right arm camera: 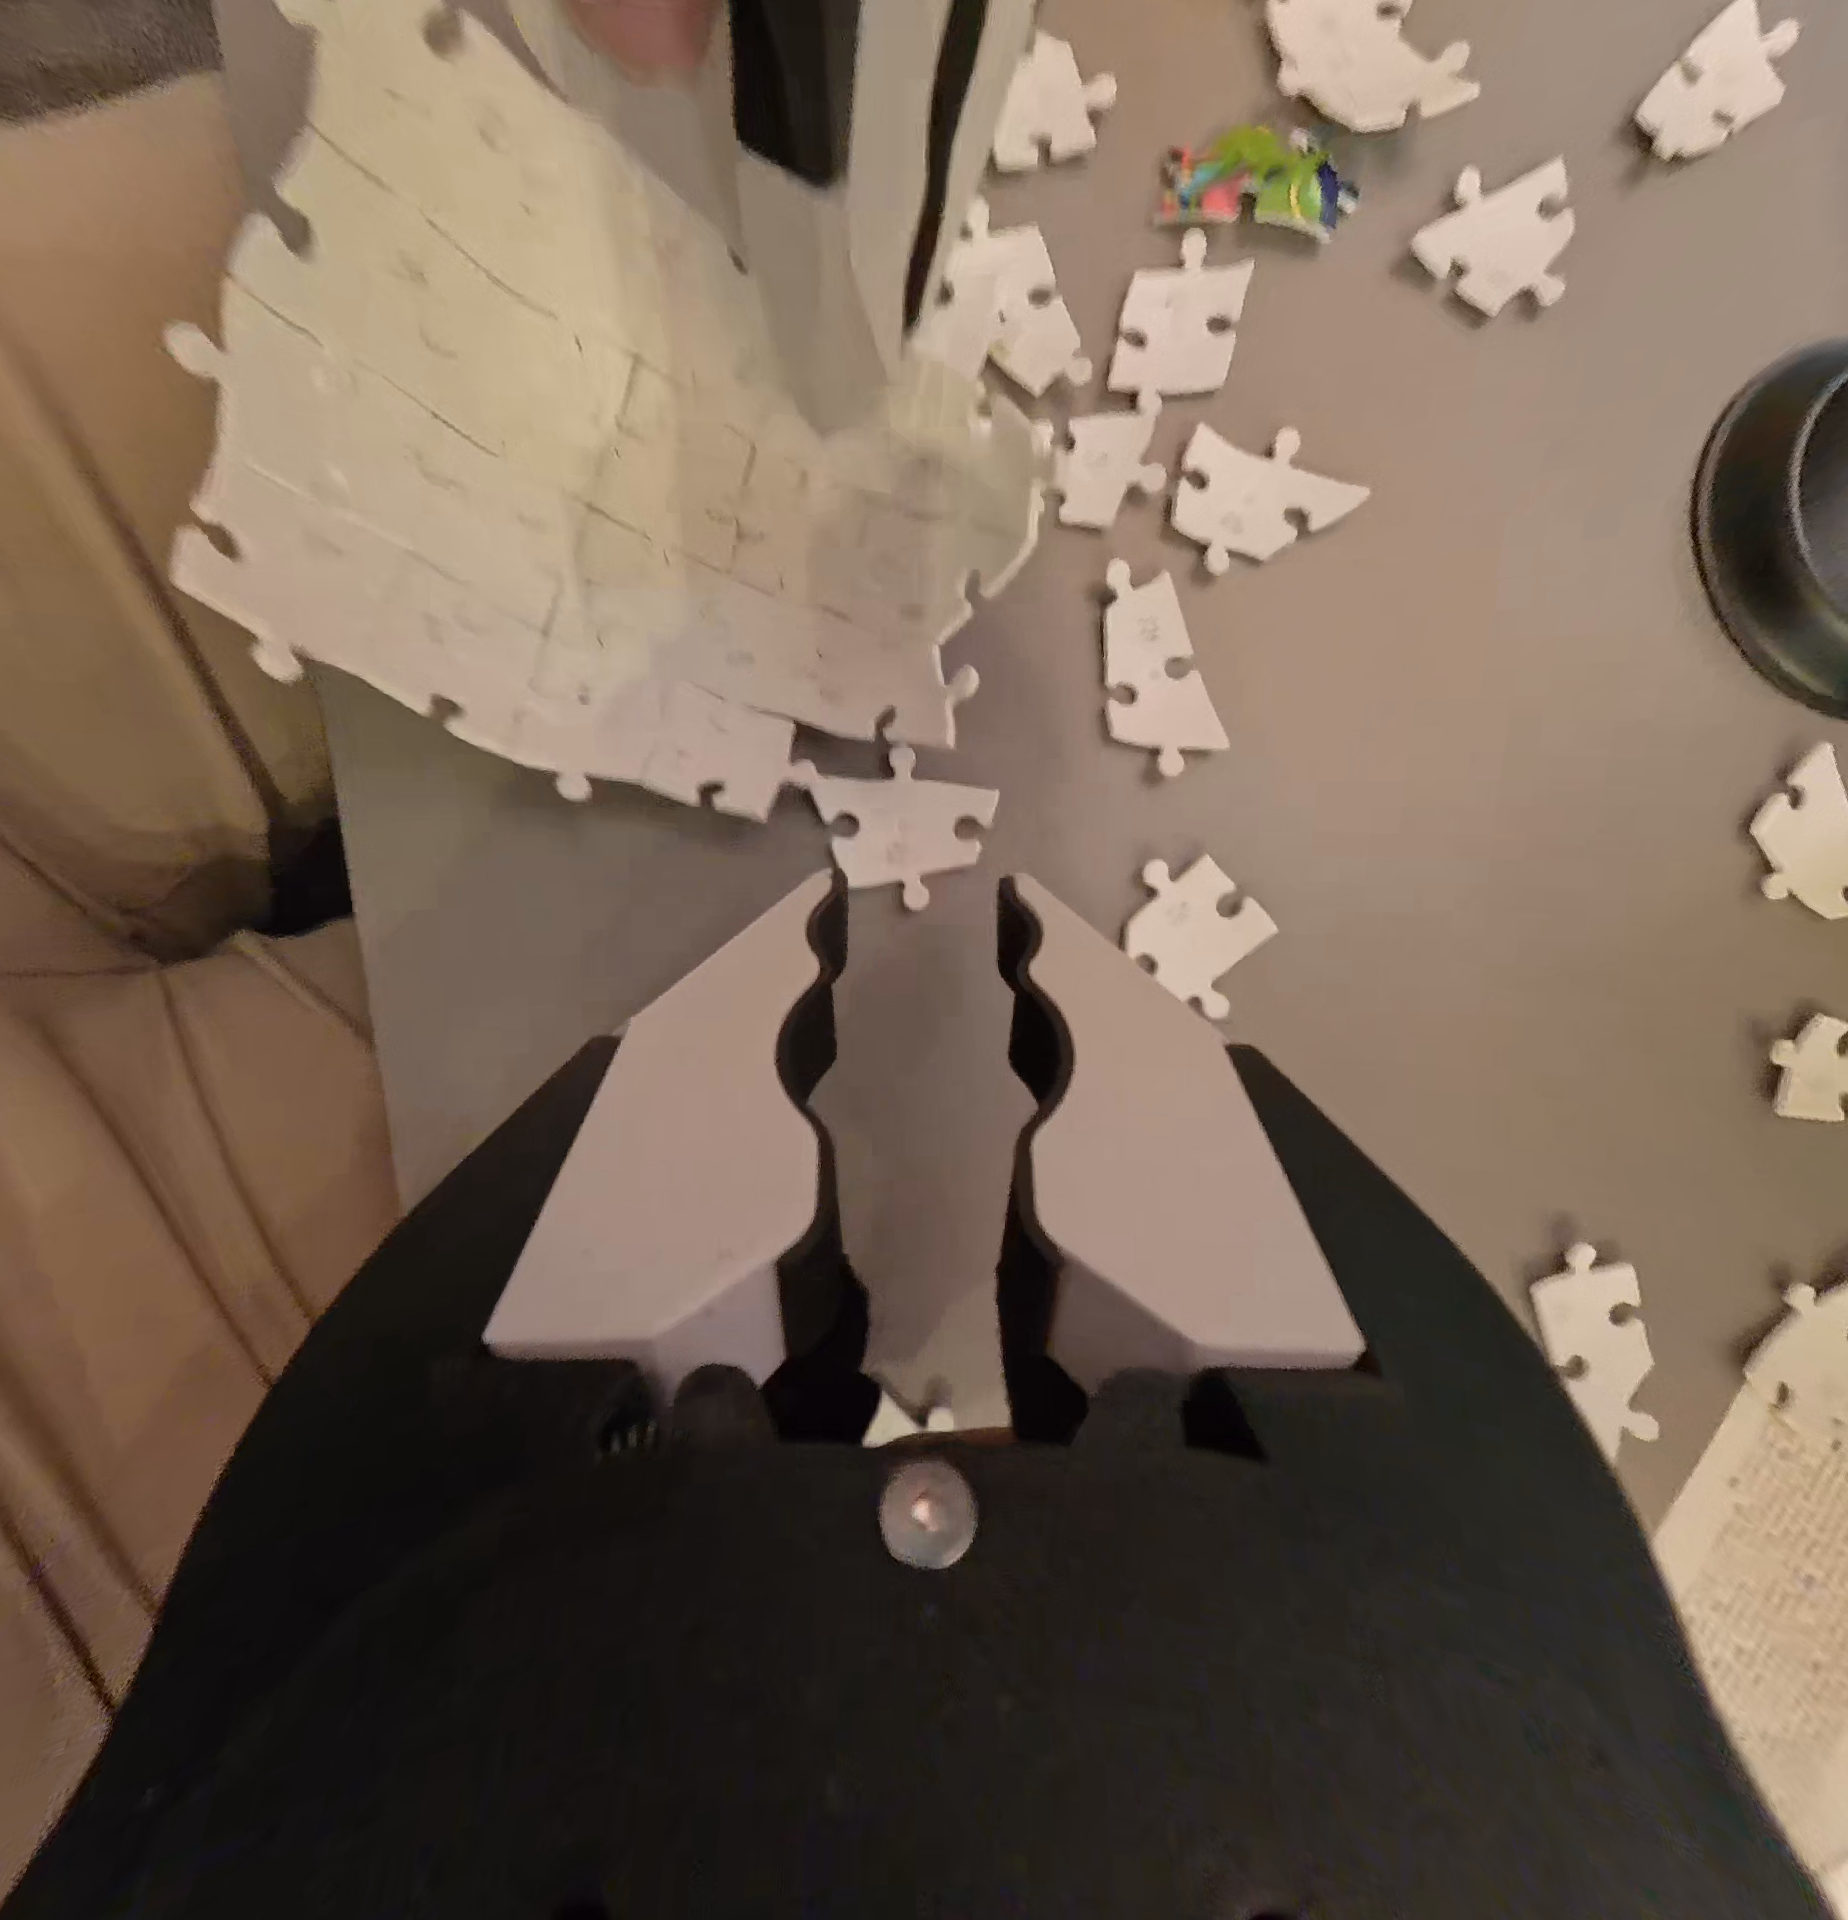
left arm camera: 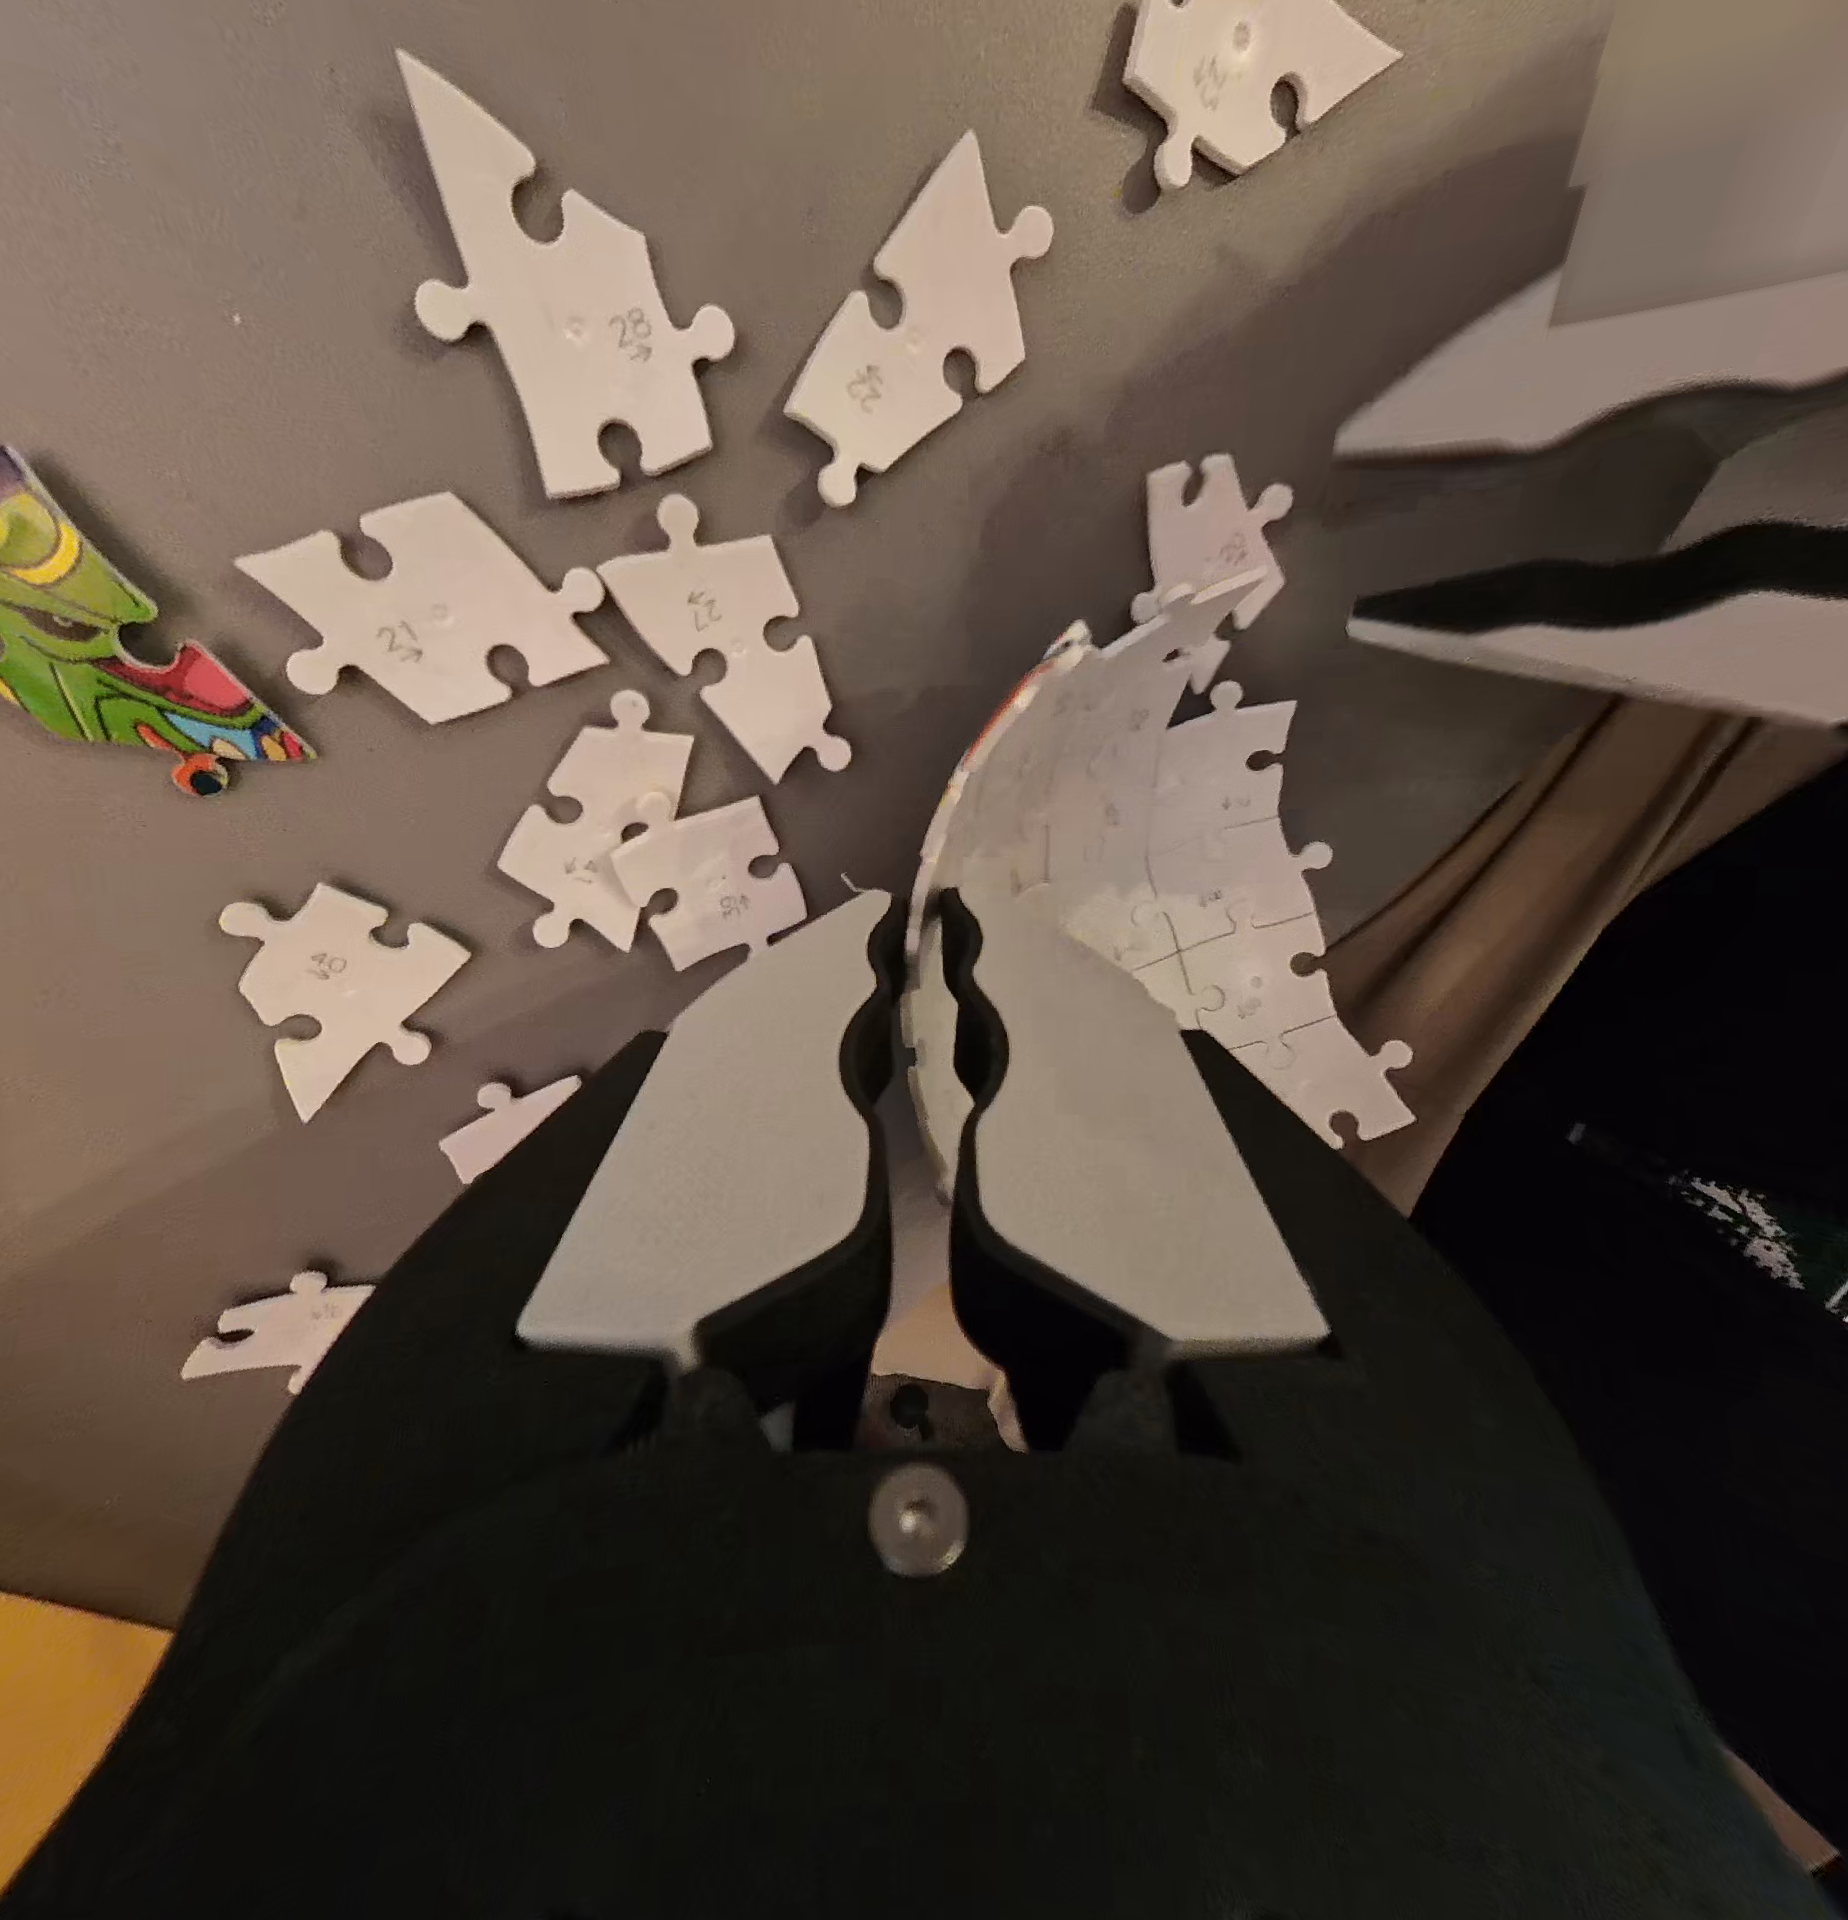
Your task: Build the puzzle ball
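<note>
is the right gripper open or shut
Open: the right gripper shows bare table between its fingers, gripping nothing.

Home: beige sofa [right arm camera: 120, 935], grey table [right arm camera: 1419, 727]

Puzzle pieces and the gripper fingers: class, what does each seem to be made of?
Puzzle pieces: probably rigid plastic, matte white backs; they show thick clean-cut edges and the joined shell keeps its curve.
Left gripper fingers: likely moulded or printed plastic, matte grey faces with black wavy inner pads, possibly rubbery.
</note>
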